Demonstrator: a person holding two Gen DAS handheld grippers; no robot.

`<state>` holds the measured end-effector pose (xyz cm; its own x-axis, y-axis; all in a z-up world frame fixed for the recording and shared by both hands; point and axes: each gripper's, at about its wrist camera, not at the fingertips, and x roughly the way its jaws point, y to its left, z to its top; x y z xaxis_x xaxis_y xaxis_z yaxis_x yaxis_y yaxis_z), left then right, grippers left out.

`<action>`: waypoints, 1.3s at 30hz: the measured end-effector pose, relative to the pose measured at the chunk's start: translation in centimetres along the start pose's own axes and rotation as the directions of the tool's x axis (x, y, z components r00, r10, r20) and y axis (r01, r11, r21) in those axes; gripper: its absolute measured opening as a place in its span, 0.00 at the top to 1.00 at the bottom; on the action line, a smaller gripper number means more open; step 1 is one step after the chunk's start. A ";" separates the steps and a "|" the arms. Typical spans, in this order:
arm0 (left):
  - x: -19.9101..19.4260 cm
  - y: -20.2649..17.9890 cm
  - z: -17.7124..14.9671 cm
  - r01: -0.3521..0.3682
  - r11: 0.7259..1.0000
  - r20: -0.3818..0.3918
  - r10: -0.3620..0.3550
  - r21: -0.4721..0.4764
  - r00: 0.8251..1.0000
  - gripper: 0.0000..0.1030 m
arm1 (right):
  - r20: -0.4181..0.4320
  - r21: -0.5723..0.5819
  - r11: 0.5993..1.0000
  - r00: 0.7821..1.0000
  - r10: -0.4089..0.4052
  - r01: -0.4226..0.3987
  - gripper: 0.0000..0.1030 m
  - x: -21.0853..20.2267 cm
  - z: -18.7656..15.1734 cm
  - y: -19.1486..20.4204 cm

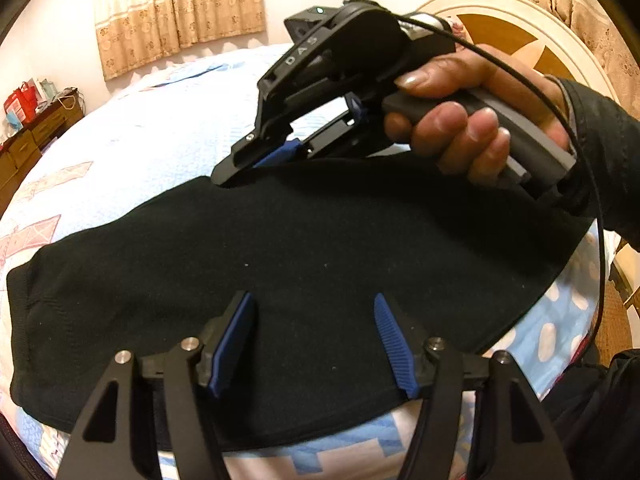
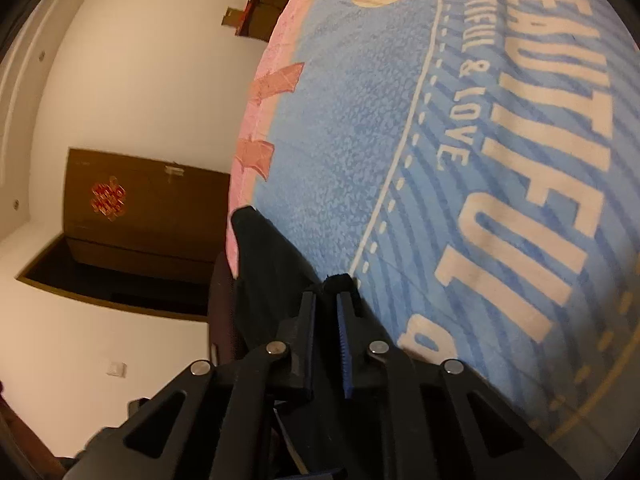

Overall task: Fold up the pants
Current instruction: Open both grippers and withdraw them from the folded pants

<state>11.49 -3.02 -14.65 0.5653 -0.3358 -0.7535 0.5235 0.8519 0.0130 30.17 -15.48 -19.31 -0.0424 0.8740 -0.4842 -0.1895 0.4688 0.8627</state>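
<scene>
Black pants (image 1: 280, 264) lie folded flat across the bed. My left gripper (image 1: 316, 320) is open, its blue pads (image 1: 394, 344) spread just above the near part of the pants. My right gripper (image 1: 256, 164) reaches in from the right, held by a hand, its tips at the far edge of the pants. In the right wrist view the right gripper (image 2: 326, 300) is shut on a fold of the black pants (image 2: 272, 264), with the fabric pinched between its pads.
The bed has a light blue patterned quilt (image 1: 152, 128), (image 2: 480, 160) with printed lettering. A wooden dresser (image 1: 24, 140) stands at the left. Curtains (image 1: 180, 8) hang behind, and a round headboard (image 1: 512, 32) is at the right. A brown door (image 2: 140, 216) shows beside the bed.
</scene>
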 end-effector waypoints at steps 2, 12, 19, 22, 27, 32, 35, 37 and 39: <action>0.0 -0.1 0.0 0.000 1.000 0.000 0.000 0.004 1.000 0.37 | 0.001 0.032 0.999 0.999 0.044 -0.044 0.90 -0.2 -0.1 -0.7; -0.1 -0.5 0.0 -0.004 1.000 0.002 0.004 0.009 1.000 0.36 | 0.020 0.147 0.978 0.989 0.149 -0.151 0.91 -0.3 0.5 -1.8; -0.2 -1.0 0.0 -0.005 1.000 0.002 0.005 0.011 1.000 0.36 | 0.063 0.018 1.000 0.998 -0.017 0.016 0.97 0.1 0.4 0.5; -0.2 -1.0 0.0 -0.004 1.000 0.002 0.004 0.010 1.000 0.36 | 0.113 -0.032 0.997 0.991 -0.069 0.073 0.97 -0.4 0.7 1.6; -0.2 -0.8 0.1 -0.005 1.000 0.003 0.005 0.010 1.000 0.36 | 0.192 -0.065 0.991 0.976 -0.100 0.114 0.98 -2.1 1.1 2.3; -0.2 -0.9 0.1 -0.006 1.000 0.004 0.006 0.010 1.000 0.36 | 0.213 -0.096 0.981 0.966 -0.145 0.168 0.98 -2.1 1.5 2.4; -0.3 -0.9 0.1 -0.007 1.000 0.006 0.007 0.013 1.000 0.36 | 0.182 -0.072 0.977 0.966 -0.184 0.199 0.99 -0.8 1.7 0.7; -0.3 -0.9 0.1 -0.007 1.000 0.008 0.007 0.013 1.000 0.36 | 0.181 -0.077 0.980 0.969 -0.170 0.186 0.99 -0.8 1.7 0.4; -0.4 -1.0 0.0 -0.008 1.000 0.011 0.008 0.010 1.000 0.36 | 0.184 -0.093 0.977 0.968 -0.173 0.192 0.96 -1.0 1.6 0.9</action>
<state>10.78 -3.72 -14.32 0.5764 -0.3331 -0.7462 0.5251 0.8507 0.0258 31.58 -15.77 -17.81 0.1723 0.7881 -0.5909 -0.2846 0.6141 0.7361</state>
